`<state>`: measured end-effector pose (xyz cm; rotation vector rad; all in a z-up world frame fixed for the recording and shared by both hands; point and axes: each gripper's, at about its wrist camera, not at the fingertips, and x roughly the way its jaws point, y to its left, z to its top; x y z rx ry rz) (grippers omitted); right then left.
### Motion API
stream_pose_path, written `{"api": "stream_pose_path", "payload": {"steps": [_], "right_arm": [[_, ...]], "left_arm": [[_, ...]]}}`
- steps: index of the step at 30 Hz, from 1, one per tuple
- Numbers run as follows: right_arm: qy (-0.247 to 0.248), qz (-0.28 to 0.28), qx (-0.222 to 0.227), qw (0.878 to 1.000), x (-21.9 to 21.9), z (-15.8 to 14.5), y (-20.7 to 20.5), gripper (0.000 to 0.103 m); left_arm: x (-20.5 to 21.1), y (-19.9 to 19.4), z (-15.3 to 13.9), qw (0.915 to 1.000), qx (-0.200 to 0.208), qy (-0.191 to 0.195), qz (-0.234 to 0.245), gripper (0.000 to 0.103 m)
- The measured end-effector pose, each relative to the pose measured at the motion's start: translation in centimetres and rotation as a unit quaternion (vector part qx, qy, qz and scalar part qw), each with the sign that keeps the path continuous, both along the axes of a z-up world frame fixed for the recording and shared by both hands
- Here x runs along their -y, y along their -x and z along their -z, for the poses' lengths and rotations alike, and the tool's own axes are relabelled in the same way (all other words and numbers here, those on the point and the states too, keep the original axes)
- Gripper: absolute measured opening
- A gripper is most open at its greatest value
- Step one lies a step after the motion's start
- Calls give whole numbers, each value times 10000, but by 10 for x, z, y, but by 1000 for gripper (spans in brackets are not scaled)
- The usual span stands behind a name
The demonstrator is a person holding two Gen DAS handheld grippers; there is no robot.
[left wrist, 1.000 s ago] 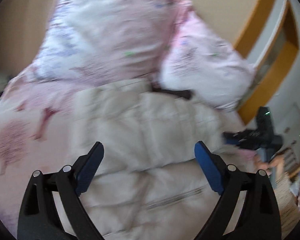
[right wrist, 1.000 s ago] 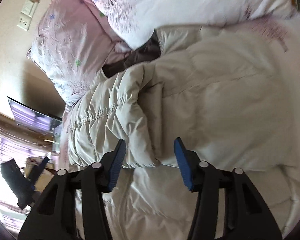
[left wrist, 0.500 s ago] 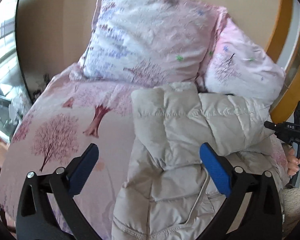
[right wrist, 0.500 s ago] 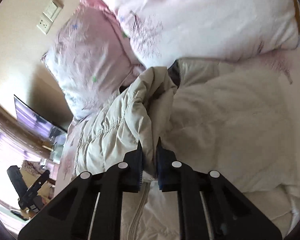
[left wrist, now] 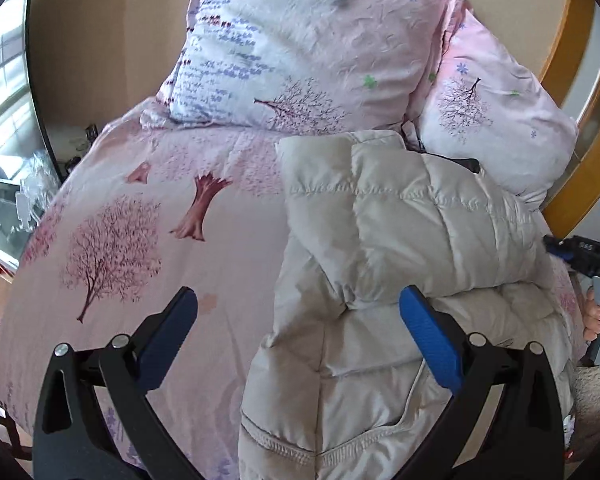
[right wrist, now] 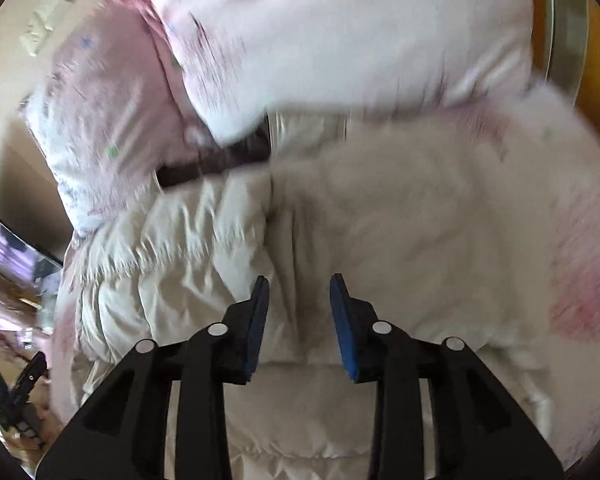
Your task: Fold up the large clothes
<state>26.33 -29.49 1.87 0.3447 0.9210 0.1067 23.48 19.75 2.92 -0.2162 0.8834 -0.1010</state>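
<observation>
A cream quilted puffer jacket [left wrist: 380, 240] lies on a pink tree-print bed sheet [left wrist: 140, 220], one part folded across its upper half. My left gripper [left wrist: 298, 308] hovers wide open above the jacket's left edge, nothing between its blue pads. At the right edge of the left wrist view, a hand holds my right gripper [left wrist: 580, 252] beside the jacket. In the blurred right wrist view my right gripper [right wrist: 298, 292] is over the jacket [right wrist: 380, 232] with its jaws opening. A gap shows between the pads and they hold no fabric.
Two pink floral pillows [left wrist: 308, 48] [left wrist: 496, 120] lean on the beige wall behind the jacket. A dark strip of the jacket's lining [right wrist: 216, 164] shows under the near pillow. A wooden door frame [left wrist: 572, 80] stands at the right, a window [left wrist: 4, 120] at the left.
My right gripper shut on a fold of the jacket half a second ago and has now let it go and spread. My left gripper swung left, so more of the sheet shows.
</observation>
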Motion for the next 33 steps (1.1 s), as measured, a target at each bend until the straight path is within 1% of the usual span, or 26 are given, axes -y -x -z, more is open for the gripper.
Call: {"api": "stream_pose_path", "payload": {"steps": [1,2,3,5,7,9,10,12,14,16,18,20,23,25,28,29,30,31,32,33], "right_arm": [[48,-81,132,9999,-2,-4,1,32],[55,-264,186,9995,-6,-7,1,28],[39,-404,177,9990,-10,-8,1,26],[7,-679,117,9976,-17,-6,-1,19],[83,-820,35,9966,-32,-2,-9,17],[150,-866,-35,9961,-35,2,-14,15],[168,-860,-75,9961,-42,5,-22,15],[130,-844,-134,9963,-41,8,-29,15],[195,-853,-233,9959,-42,13,-35,15],[349,-847,-469,9947,-46,24,-40,13],[423,-834,-795,9924,-45,42,-49,11],[386,-824,-978,9910,-43,52,-56,11],[400,-839,-1192,9885,-43,61,-63,10],[421,-874,-1279,9870,-44,64,-67,11],[311,-953,-1327,9861,-40,63,-69,11],[184,-962,-1301,9867,-36,60,-68,12],[42,-957,-1237,9877,-30,55,-63,15],[-138,-943,-1108,9893,-24,47,-53,17],[-401,-898,-876,9913,-11,37,-38,30],[-487,-834,-761,9924,-1,32,-28,50]], "left_arm": [[-2,0,2,9999,-49,92,-11,101],[-4,0,3,9999,-49,164,-20,101],[-6,0,4,9997,-15,226,-61,101],[-8,3,3,9994,175,273,-130,101],[-10,8,1,9986,388,324,-126,101],[-10,10,-1,9986,444,260,-104,101],[-9,10,-1,9988,431,203,-116,101],[-10,9,0,9991,364,194,-127,101],[-12,4,4,9995,147,268,-105,101],[-13,-1,11,9993,-53,368,-51,101],[-12,-1,17,9992,-100,388,-10,101],[-10,-2,20,9994,-101,332,28,101],[-4,3,18,9998,146,124,86,101],[0,8,15,9994,285,26,200,101],[1,13,13,9991,344,-120,227,101],[0,15,14,9992,317,-125,222,101],[-2,17,14,9993,278,-115,231,101],[-5,21,15,9994,251,-94,233,101],[-8,25,15,9994,248,-68,221,101],[-13,29,16,9994,260,-14,214,101]]}}
